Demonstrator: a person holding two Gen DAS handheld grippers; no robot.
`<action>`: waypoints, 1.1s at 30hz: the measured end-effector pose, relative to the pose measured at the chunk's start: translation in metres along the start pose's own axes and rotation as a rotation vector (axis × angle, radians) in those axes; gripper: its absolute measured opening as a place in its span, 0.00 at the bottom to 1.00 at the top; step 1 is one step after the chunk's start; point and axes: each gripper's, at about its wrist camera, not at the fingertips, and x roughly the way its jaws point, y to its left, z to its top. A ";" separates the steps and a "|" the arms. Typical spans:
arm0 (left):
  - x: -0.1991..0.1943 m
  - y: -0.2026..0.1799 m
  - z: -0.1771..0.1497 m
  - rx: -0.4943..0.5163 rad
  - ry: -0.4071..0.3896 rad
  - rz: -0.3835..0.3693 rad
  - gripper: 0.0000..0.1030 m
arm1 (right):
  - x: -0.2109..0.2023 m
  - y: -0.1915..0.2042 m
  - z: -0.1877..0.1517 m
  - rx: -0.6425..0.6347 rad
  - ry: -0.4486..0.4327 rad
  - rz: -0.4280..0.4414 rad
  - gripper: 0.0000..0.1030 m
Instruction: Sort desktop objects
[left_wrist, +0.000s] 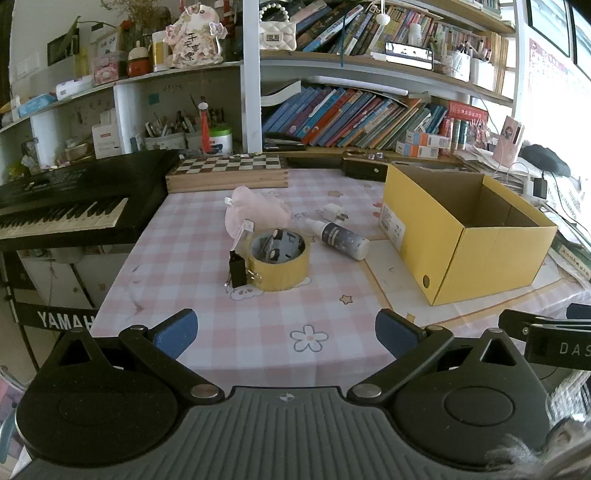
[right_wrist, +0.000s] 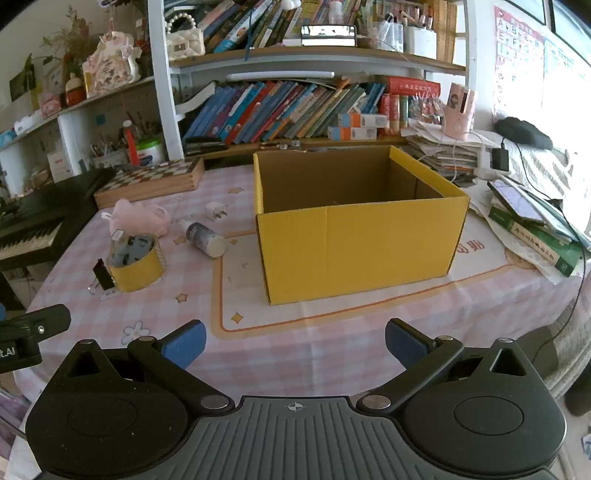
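Left wrist view: the left tongs (left_wrist: 286, 334) tilt down over the tabletop (left_wrist: 258, 343), spread wide and empty; a yellow tape roll (left_wrist: 279, 271) lies at 12 o'clock, an open yellow cardboard box (left_wrist: 461, 236) at 2 o'clock. Right wrist view: the right tongs (right_wrist: 294, 343), equally wide and empty, face the box at 12 o'clock; a bottle (right_wrist: 205, 238) lies at 11 o'clock.

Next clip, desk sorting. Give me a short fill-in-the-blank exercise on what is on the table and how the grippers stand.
1. The yellow cardboard box holds ____ inside.
2. The small toy car sits inside the ring of the ____.
3. The black binder clip stands against the tape roll's ____ wall.
4. The left gripper and right gripper both have their jaws ____.

Missing words: nothing; tape roll; outer; open
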 end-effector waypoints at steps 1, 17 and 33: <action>0.000 0.000 0.000 0.000 0.000 0.000 1.00 | 0.001 0.000 0.000 -0.001 0.001 0.000 1.00; 0.008 0.001 0.000 0.006 0.016 -0.007 1.00 | 0.004 0.007 0.002 -0.012 0.009 0.004 1.00; 0.008 0.005 0.004 0.008 0.007 -0.045 1.00 | 0.007 0.014 0.005 -0.019 0.022 0.030 1.00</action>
